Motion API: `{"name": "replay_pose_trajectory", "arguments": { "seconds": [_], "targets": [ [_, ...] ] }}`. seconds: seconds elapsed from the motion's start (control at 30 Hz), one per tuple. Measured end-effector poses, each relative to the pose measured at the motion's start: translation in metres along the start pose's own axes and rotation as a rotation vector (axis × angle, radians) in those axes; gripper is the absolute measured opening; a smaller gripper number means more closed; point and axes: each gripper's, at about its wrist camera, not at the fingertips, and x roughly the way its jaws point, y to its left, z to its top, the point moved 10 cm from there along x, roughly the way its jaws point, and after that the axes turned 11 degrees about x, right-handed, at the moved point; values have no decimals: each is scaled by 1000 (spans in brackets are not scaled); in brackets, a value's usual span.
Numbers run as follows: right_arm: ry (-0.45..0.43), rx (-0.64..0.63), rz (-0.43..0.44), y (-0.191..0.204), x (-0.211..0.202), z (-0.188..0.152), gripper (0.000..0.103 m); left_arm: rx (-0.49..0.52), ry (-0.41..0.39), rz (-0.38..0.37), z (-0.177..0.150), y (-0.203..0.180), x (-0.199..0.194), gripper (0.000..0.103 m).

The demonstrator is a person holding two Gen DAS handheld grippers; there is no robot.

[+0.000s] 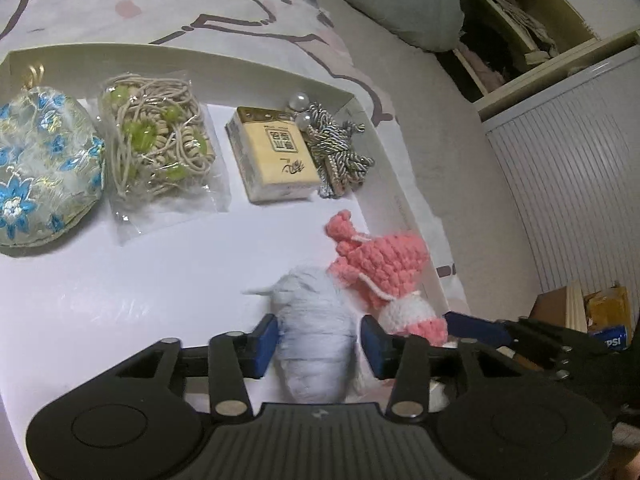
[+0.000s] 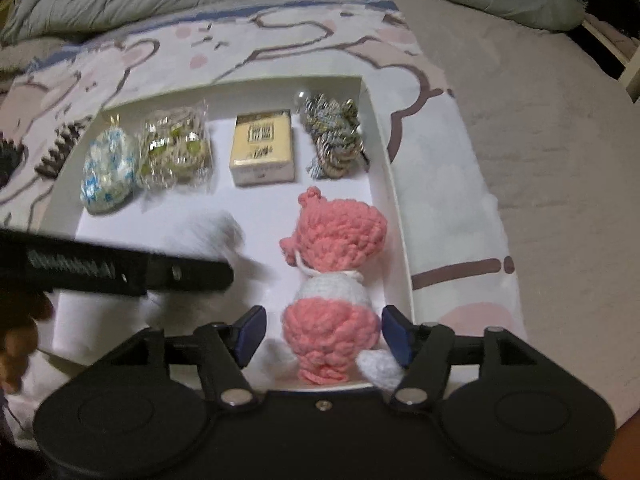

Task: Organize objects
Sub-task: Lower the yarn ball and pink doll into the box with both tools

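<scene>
**Two soft items going down in the front row of the tray**

I have both tongs low over the white tray (image 1: 248, 60), which lies on the bed. Along its far side a row is already laid out: the embroidered pouch (image 1: 40, 168), the bagged bead cords (image 1: 160, 144), the small yellow box (image 1: 276, 156) and the braided tassel bundle (image 1: 340, 152).

My left tongs (image 1: 318, 346) straddle the pale blue yarn bundle (image 1: 316, 332). The left pad touches it; the right pad sits just beside it, so I judge the grip as loose or just let go, and cannot tell which. My right tongs (image 2: 324, 336) stand open around the pink crochet doll (image 2: 332, 280), with clear gaps on both sides; the doll lies on the tray floor near the right wall, in front of the tassels.

I read this as the placing step for a second row. Next I need to open the left tongs fully and draw both pairs straight back, without dragging yarn or nudging the doll against the bundle touching it.
</scene>
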Motion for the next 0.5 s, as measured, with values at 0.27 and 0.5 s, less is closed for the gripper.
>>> {"name": "replay_pose_trajectory", "arguments": {
  "seconds": [0.27, 0.5],
  "targets": [
    [-70, 135, 38, -15, -18, 13, 61, 0, 4, -9, 1, 1, -2, 50],
    [-101, 193, 55, -21, -24, 20, 56, 38, 7, 1, 0, -4, -9, 50]
  ]
}}
